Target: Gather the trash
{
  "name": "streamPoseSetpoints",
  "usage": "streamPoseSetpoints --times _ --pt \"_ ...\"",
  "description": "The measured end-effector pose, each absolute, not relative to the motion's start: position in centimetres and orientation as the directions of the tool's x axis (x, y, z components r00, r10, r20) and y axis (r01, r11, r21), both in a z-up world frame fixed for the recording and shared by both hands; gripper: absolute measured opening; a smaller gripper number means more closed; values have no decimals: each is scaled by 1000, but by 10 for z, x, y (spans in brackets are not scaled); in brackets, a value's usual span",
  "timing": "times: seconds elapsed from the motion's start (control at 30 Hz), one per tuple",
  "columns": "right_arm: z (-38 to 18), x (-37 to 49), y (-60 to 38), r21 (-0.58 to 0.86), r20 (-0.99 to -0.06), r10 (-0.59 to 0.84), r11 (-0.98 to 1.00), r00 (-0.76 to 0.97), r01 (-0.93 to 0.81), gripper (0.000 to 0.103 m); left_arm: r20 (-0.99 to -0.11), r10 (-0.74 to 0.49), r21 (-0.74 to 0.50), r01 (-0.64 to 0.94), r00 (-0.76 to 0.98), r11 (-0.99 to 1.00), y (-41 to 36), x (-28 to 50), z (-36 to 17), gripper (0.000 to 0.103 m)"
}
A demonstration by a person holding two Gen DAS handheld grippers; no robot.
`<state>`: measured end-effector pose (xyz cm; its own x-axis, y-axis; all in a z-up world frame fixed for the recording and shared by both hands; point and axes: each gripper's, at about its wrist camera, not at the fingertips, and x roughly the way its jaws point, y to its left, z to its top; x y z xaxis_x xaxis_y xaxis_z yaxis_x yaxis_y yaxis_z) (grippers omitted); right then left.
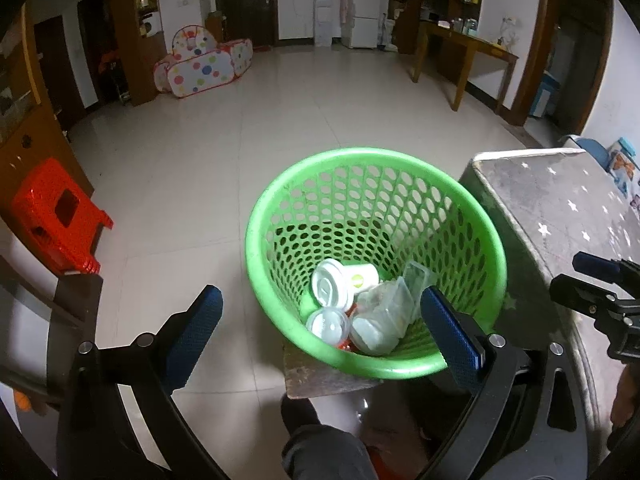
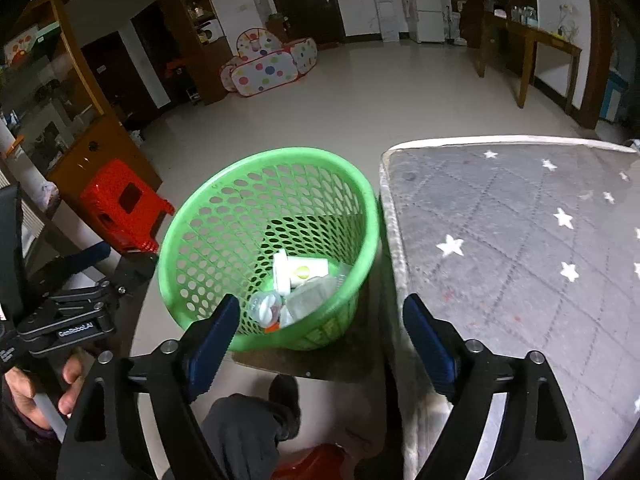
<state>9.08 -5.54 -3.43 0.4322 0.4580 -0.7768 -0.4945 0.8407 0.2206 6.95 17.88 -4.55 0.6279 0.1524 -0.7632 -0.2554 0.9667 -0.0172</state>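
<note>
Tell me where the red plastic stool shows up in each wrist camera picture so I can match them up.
Left wrist view: the red plastic stool stands at the far left edge, on the floor well left of the green basket.
Right wrist view: the stool is left of centre, close beside the basket's left rim.
Shared landmark: the polka-dot play tent on the floor farther back in the room.

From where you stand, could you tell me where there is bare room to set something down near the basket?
The grey star-patterned mat right of the green basket is bare. The floor between the basket and the red stool is open too. The basket bottom is crowded with cups and clear containers.
</note>
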Motion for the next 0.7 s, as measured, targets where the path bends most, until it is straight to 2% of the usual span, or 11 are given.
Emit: streamPoseSetpoints --times 0.5,0.7 --pt "-23 48 -77 146 -777 387 878 496 -456 88 -769 97 -64 -226 632 972 157 42 -33 98" --pt "-18 38 -91 142 -774 373 890 512 -433 89 -760 127 -18 -217 637 976 146 30 -30 98"
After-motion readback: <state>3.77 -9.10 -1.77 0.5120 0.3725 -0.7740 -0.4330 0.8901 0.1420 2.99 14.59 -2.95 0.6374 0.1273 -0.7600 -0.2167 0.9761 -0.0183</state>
